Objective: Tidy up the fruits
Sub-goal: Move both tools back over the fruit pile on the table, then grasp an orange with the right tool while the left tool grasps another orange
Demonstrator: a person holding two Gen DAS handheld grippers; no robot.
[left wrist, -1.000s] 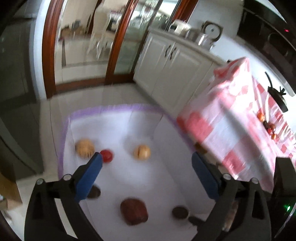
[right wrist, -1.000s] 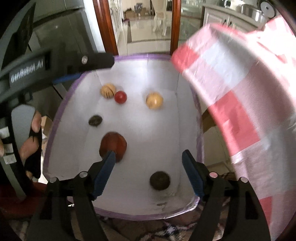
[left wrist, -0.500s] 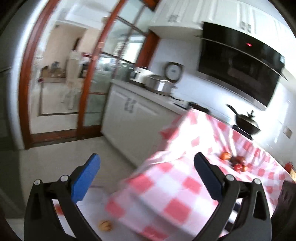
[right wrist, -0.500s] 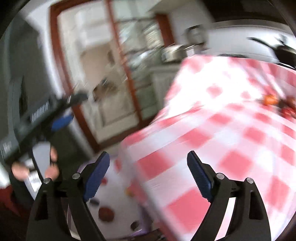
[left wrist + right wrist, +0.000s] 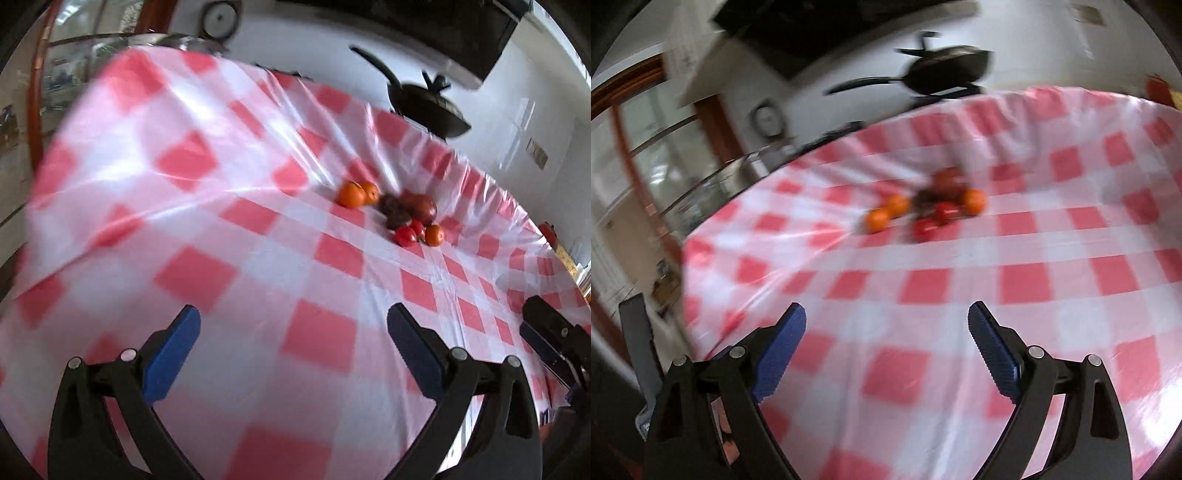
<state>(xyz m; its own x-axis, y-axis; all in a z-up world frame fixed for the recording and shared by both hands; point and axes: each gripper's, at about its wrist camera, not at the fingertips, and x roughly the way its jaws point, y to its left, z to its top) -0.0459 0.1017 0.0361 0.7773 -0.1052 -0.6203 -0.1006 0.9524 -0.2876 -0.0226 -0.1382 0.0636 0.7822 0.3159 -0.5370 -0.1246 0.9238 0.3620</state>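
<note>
Both the left hand-held gripper and the right hand-held gripper are spread wide and empty, the right's jaws opening. The fruit pile huddles mid-counter on the slick checked tablecloth; a careless reach into such tight packing would likely send round neighbours rolling.

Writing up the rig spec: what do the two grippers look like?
Left gripper and right gripper match: black angular plastic arms with silver pivot screws, carrying blue fingers with ribbed pads. No cables or sleeves in view.
</note>
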